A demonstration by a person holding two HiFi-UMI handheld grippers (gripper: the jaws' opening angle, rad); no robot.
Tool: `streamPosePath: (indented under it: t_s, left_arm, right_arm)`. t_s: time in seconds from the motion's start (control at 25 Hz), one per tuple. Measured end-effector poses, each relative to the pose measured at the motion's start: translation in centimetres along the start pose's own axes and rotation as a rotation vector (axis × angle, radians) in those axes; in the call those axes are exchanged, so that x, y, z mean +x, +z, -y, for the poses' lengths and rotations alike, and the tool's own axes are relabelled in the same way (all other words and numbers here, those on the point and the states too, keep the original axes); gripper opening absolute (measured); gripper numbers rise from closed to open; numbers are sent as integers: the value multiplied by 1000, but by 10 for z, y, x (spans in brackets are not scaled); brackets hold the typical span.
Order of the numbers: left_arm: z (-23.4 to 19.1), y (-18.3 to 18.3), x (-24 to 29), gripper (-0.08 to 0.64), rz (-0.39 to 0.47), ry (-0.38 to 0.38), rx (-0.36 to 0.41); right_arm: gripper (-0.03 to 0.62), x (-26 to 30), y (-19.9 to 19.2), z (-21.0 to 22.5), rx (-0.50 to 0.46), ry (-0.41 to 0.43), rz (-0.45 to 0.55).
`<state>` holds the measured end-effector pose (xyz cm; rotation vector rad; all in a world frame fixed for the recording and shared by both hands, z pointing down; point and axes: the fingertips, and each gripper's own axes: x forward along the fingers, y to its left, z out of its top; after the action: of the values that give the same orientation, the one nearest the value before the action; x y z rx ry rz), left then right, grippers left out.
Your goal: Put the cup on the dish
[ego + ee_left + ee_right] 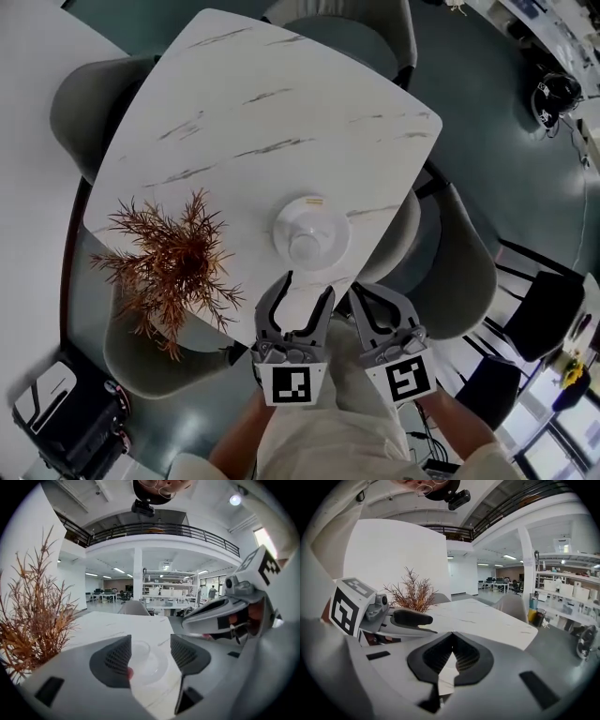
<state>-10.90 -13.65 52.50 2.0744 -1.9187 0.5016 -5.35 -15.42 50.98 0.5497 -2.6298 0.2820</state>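
While parked just off the near table edge, holding nothing in either claw.

Biggest first:
- White marble-look table (281, 103), rounded corners, grey chairs (89, 103) tucked round it.
- Dried reddish plant (173, 258) at the near left of the top.
- Left gripper (150, 653): jaws spread wide, only air between them, lined up on the dish beyond.
- Right gripper (452, 641): just right of the left one, jaws pressed together, tips touching, pinching nothing.
- White dish (328, 217): close to the near edge, right of the plant and clear of it.
- Cup (306, 247): small, pale, translucent-looking in the left gripper view. Appears to stand on the dish already, toward its near side, off centre. Can't tell upright or inverted from above.

Judgement: task looks done or nearly so; at most a re-centre left.

Handling guess: light, rigid, smooth-walled, likely glass or glazed, so slippery and easy to chip. Best taken across the wall at mid height, pads on opposite sides, gentle squeeze, no pinching the rim. Straight lift, slow set-down. Expect a light dish too, apt to skate on the slick top if nudged.
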Motion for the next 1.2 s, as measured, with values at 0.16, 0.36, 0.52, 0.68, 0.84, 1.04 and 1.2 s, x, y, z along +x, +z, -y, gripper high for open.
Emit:
streamPosePath:
  t_s: [0.16, 0.36, 0.52, 0.68, 0.84, 1.04, 1.2]
  left_arm:
    - [2, 12, -11, 127, -1, 23, 25]
    - [0, 36, -33, 71, 21, 31, 38]
    - [6, 57, -48, 72, 33, 18, 38]
    - [17, 76, -61, 71, 59, 7, 39]
    - [22, 88, -69, 10, 67, 31, -51]
    - [30, 116, -89, 7, 92, 20, 31]
    - [33, 130, -104, 8, 116, 63, -103]
  right_arm:
    - [2, -8, 10, -4, -19, 8, 20]
    - [2, -19, 27, -8, -47, 7, 71]
    - [3, -33, 32, -8, -70, 3, 59]
    - [2, -49, 34, -8, -62, -9, 50]
    - [2, -60, 36, -7, -18, -8, 14]
    - [2, -73, 57, -16, -35, 18, 80]
    - [2, -82, 65, -18, -23, 16, 83]
